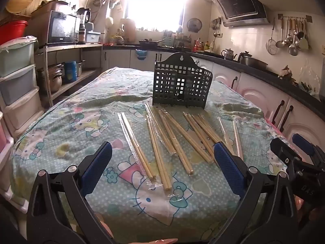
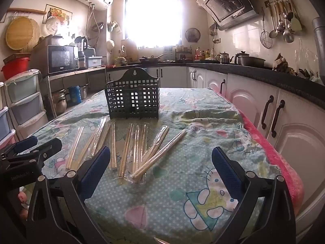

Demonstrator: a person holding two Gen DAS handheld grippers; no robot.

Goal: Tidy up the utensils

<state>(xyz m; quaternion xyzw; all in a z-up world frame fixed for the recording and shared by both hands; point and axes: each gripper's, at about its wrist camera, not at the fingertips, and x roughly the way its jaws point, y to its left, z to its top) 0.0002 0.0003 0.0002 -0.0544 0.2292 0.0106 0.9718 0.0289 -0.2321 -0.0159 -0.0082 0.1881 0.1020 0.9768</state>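
Left gripper (image 1: pixel 162 162): jaws spread wide, nothing between the blue pads, held above the near edge of the desk (image 1: pixel 61 122). Right gripper (image 2: pixel 160 168): jaws likewise wide apart and empty, hovering over the near right part of the desk. Each gripper shows at the edge of the other's view, so the 2 sit side by side.

The desk carries a cartoon-cat printed cloth (image 2: pixel 203 142). Wrapped chopsticks (image 1: pixel 172 138) lie loose on the cloth in clear plastic sleeves, fanned out in a rough row ahead of both grippers; several pairs overlap or touch. A dark green lattice utensil holder (image 1: pixel 180 83) stands upright behind the row, just beyond the far ends of the chopsticks. It appears empty, though the lattice obscures its interior.

No chopstick is gripped or touched by either gripper.
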